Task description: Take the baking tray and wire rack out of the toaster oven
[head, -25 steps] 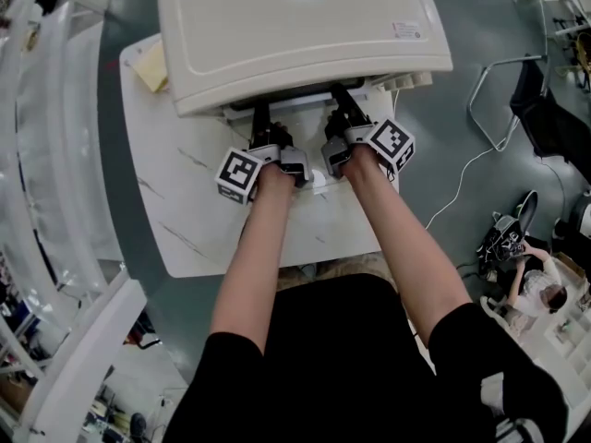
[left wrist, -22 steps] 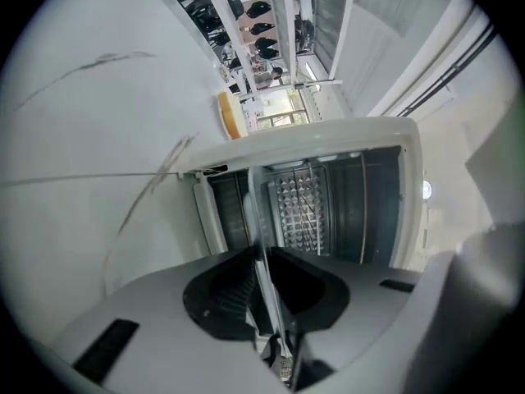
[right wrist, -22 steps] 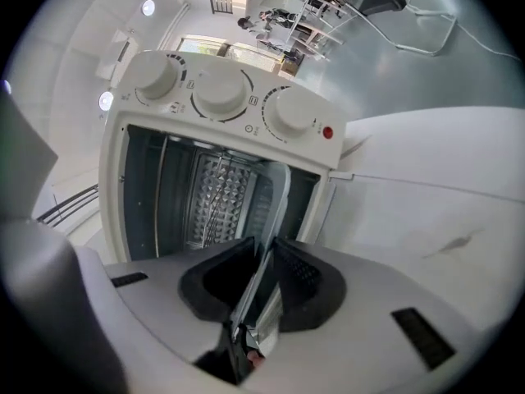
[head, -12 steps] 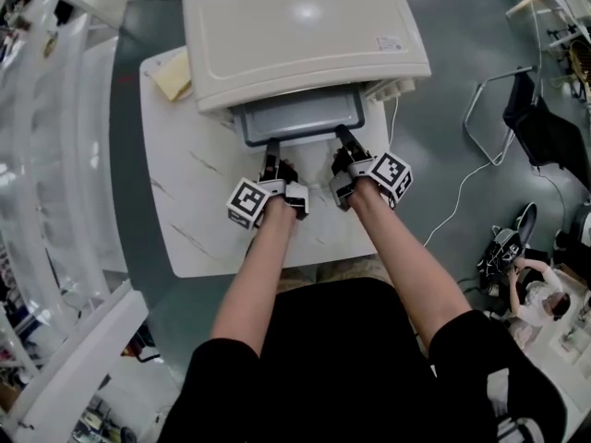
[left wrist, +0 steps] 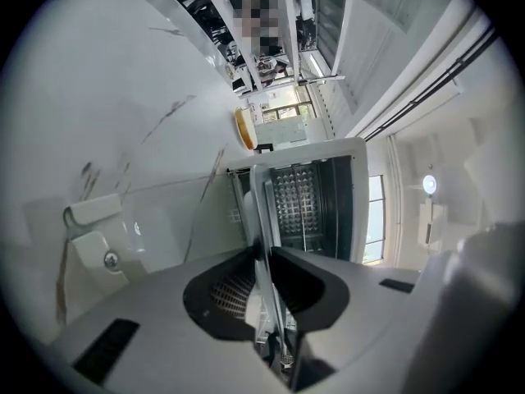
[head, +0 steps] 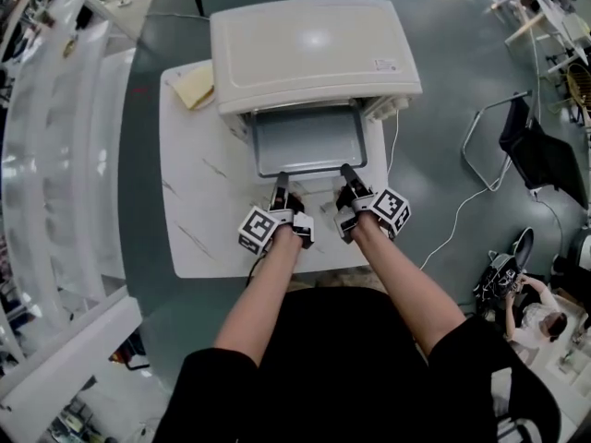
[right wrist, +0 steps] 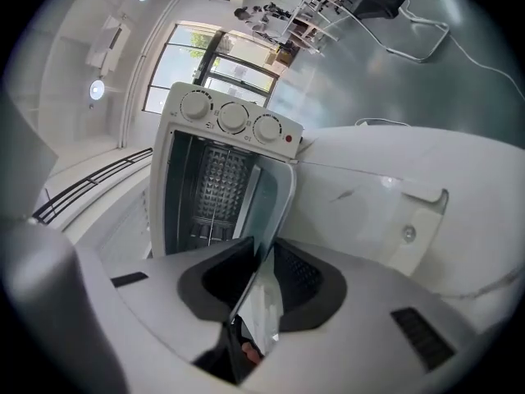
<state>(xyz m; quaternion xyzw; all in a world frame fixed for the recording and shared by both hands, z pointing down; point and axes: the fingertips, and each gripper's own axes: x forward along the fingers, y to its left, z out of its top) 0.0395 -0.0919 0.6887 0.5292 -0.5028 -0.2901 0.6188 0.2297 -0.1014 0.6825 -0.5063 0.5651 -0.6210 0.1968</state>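
The cream toaster oven (head: pixel 314 49) stands on a white table (head: pixel 199 210). A grey baking tray (head: pixel 309 141) sticks well out of its front, towards me. My left gripper (head: pixel 280 181) is shut on the tray's near rim at the left, and my right gripper (head: pixel 345 172) is shut on it at the right. In the left gripper view the tray's rim (left wrist: pixel 261 212) runs edge-on between the jaws of the left gripper (left wrist: pixel 264 257). The right gripper (right wrist: pixel 261 257) likewise pinches the tray (right wrist: pixel 271 203). A gridded surface (right wrist: pixel 215 183) shows inside the oven; the wire rack is not clearly told apart.
The oven's door (right wrist: pixel 394 212) lies open below the tray, with its handle (right wrist: pixel 426 203) outermost. Three knobs (right wrist: pixel 232 117) are on the oven's front. A yellow pad (head: pixel 197 89) lies on the table by the oven. A cable (head: pixel 443 220) and chair (head: pixel 536 137) are on the floor to the right.
Both grippers have drawn back towards me with the tray, which has slid from almost fully inside the oven to well out of it.
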